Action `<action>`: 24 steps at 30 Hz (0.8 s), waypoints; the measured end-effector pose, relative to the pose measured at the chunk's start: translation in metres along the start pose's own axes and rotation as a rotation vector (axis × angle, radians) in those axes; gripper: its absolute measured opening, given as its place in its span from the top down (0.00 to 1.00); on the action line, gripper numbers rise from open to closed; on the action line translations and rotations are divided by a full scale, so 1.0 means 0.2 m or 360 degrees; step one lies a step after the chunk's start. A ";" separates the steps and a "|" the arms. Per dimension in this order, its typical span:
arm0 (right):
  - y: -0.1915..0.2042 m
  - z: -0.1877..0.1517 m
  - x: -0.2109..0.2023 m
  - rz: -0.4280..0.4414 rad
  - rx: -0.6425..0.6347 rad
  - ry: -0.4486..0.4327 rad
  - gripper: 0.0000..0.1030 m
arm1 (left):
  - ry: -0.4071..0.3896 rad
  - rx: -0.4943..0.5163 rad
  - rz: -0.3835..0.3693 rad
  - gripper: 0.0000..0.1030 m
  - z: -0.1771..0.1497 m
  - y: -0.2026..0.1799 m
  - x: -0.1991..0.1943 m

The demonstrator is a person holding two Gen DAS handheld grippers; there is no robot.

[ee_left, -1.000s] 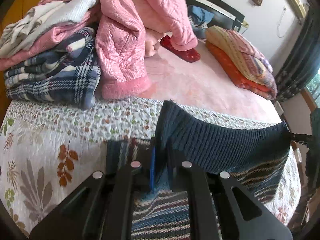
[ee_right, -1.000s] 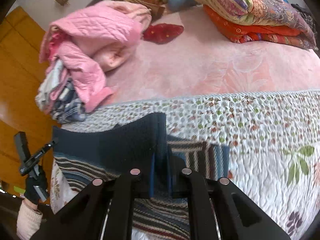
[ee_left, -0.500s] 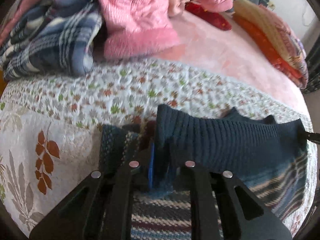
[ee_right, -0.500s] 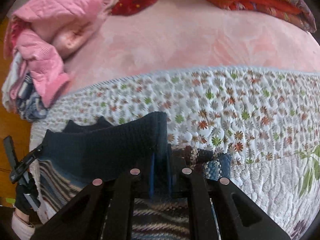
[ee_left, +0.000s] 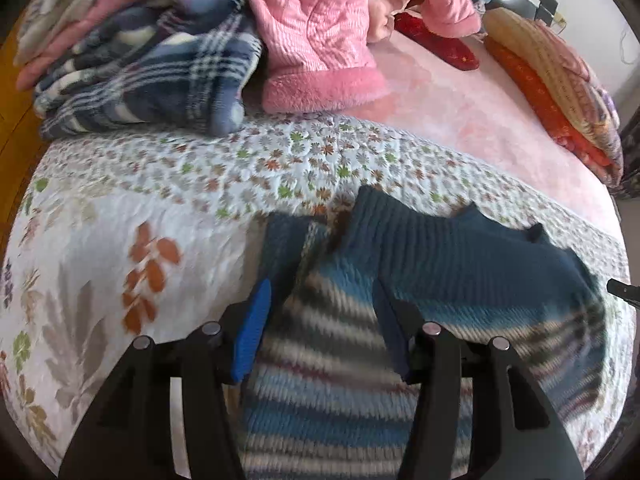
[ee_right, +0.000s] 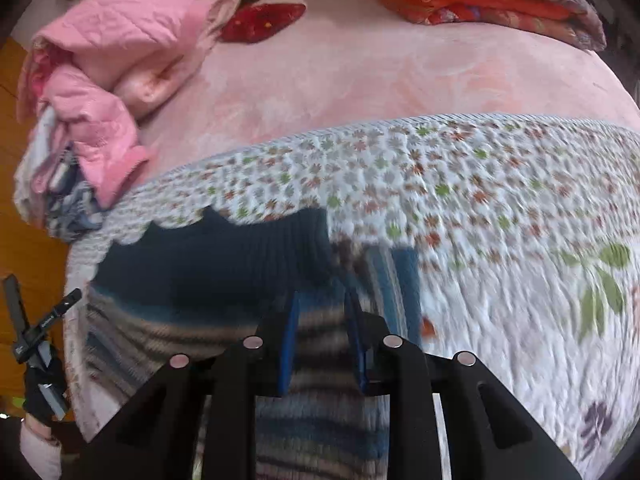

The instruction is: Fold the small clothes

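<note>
We see the left gripper (ee_left: 320, 320) with its fingers spread apart over the striped sweater (ee_left: 460, 264), gripping nothing. The right gripper (ee_right: 322, 332) also stands parted, its blue pads on either side of the knit without clamping it. The sweater lies flat on the floral quilt (ee_left: 140, 208) directly beneath and ahead of both grippers, its dark ribbed band folded onto the stripes. Beyond the left gripper, to its left, sits a pile of pink and plaid clothes (ee_left: 224, 48).
</note>
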State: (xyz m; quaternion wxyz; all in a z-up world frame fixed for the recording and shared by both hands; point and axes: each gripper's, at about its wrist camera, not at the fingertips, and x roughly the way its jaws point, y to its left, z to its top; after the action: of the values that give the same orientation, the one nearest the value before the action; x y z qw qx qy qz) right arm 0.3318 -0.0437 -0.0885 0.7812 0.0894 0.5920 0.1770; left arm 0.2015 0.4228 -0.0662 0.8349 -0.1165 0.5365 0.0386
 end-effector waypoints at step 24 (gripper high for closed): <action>-0.26 -0.60 0.00 0.0051 0.0209 0.0316 0.88 | 0.0272 0.0032 -0.0065 0.32 -0.52 -0.08 0.07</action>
State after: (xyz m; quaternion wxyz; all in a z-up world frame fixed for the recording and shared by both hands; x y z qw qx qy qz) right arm 0.2263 -0.0997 -0.1398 0.7082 0.1318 0.6753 0.1583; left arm 0.1186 0.3823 -0.1165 0.7879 -0.1219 0.6036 0.0059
